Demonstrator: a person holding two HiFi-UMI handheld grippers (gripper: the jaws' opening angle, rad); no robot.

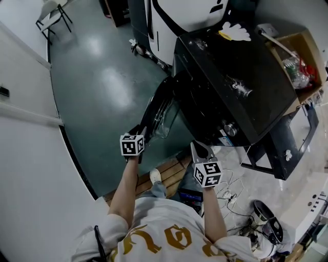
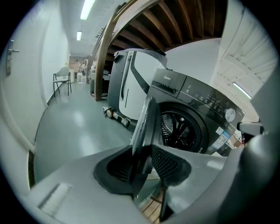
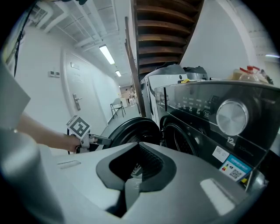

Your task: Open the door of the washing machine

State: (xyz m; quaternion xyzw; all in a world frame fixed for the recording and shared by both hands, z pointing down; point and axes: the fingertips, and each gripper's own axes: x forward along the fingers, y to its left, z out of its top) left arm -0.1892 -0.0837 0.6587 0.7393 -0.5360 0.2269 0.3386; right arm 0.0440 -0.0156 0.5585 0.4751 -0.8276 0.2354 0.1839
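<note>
The black front-loading washing machine (image 1: pixel 230 87) stands at the middle right of the head view. Its round door (image 1: pixel 158 110) stands swung wide out to the left, and the drum (image 2: pixel 179 129) shows behind it. My left gripper (image 1: pixel 139 134) is shut on the door's free edge, which runs edge-on (image 2: pixel 146 118) between the pads in the left gripper view. My right gripper (image 1: pixel 200 150) hangs in front of the machine's lower front, shut with nothing in it (image 3: pixel 133 179). In the right gripper view the door (image 3: pixel 129 131) and the control panel (image 3: pixel 210 113) lie ahead.
A white appliance (image 1: pixel 184 15) stands behind the machine. A cardboard box (image 1: pixel 300 56) of items sits to the machine's right. A wooden pallet (image 1: pixel 171 174) lies under my feet, with cables (image 1: pixel 236 204) on the floor at right. A white wall (image 1: pixel 25 153) runs along the left, with a chair (image 1: pixel 51 15) far back.
</note>
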